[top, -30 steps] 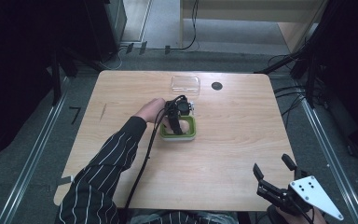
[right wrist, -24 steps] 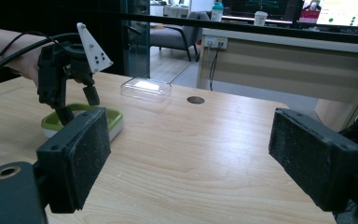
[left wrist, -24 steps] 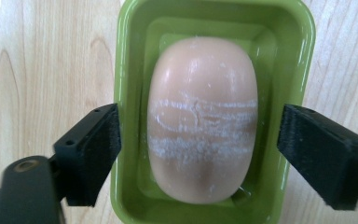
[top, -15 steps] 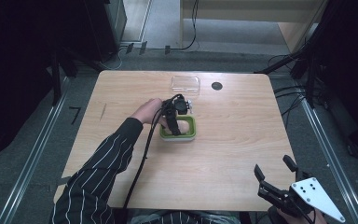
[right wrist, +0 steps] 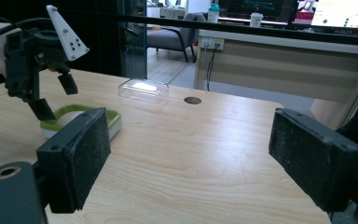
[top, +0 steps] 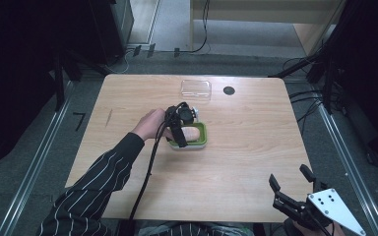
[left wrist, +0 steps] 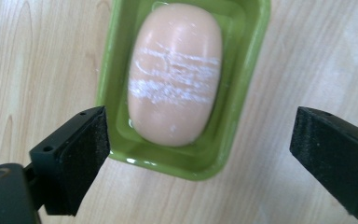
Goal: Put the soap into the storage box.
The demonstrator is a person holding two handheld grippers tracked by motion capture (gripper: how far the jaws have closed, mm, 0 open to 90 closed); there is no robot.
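Note:
A peach-coloured soap bar (left wrist: 175,74) with white scuff marks lies in a green dish (left wrist: 242,93) on the wooden table. My left gripper (left wrist: 198,121) hovers just above the dish, pointing down and open, with its jaws wider than the dish and touching nothing. In the high view a hand holds this left gripper (top: 183,129) over the left part of the dish (top: 202,140). My right gripper (top: 295,189) stands open at the table's near right corner, holding nothing. From the right gripper view (right wrist: 189,130), the dish (right wrist: 114,119) and the left gripper (right wrist: 51,95) lie far off to the left.
A clear plastic lid (top: 196,88) lies near the table's far edge, with a small black disc (top: 229,90) beside it on the right. A cable trails from the left gripper along the striped sleeve (top: 103,187). Bare wood (top: 256,147) separates the two grippers.
The left gripper has drawn back a little to the left over the dish, so more of the soap shows. The right gripper has barely moved.

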